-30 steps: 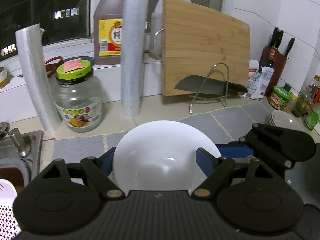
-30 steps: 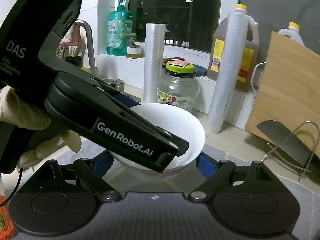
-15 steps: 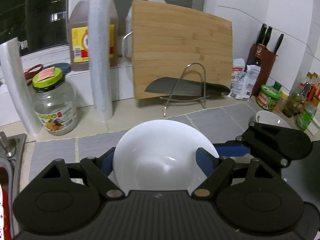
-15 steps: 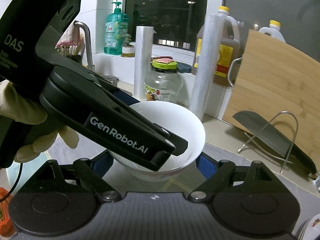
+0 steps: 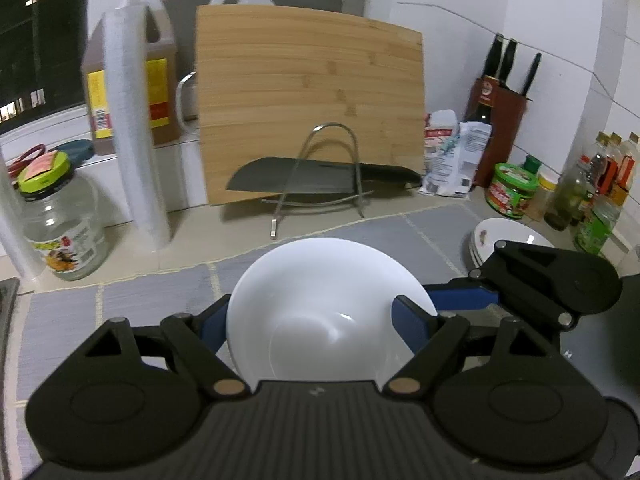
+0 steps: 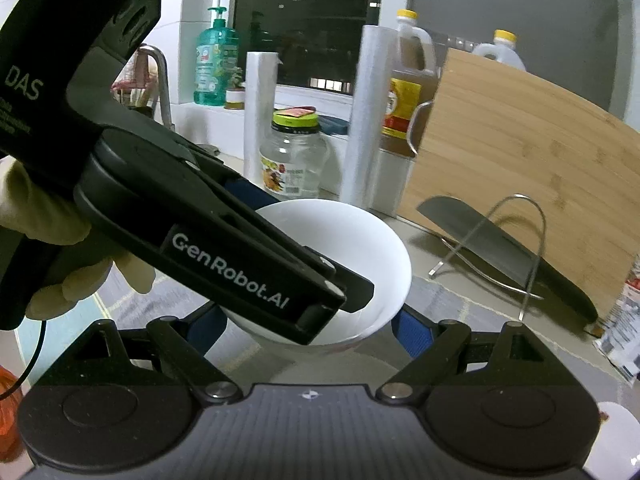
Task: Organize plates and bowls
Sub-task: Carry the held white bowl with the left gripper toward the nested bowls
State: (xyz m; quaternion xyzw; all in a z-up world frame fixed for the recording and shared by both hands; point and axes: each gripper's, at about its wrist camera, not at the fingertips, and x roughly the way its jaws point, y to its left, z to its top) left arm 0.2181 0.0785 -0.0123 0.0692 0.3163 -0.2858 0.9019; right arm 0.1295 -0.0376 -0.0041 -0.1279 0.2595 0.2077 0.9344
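Both grippers hold one white bowl (image 5: pixel 320 312) above the counter: the left gripper (image 5: pixel 316 322) clamps its sides, and the right gripper (image 6: pixel 312 328) closes on it too. A stack of plates (image 5: pixel 506 236) sits ahead to the left gripper's right.

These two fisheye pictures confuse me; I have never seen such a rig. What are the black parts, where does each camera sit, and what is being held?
No robot: a person carries a handheld two-finger gripper in each hand, with a camera on each looking along its fingers. The left view shows the left gripper shut on a white bowl. The right view shows the right gripper closed on the same bowl from its side, and the gloved hand carrying the left tool. On the counter stand a cutting board, a cleaver on a wire rack, a jar and stacked plates.
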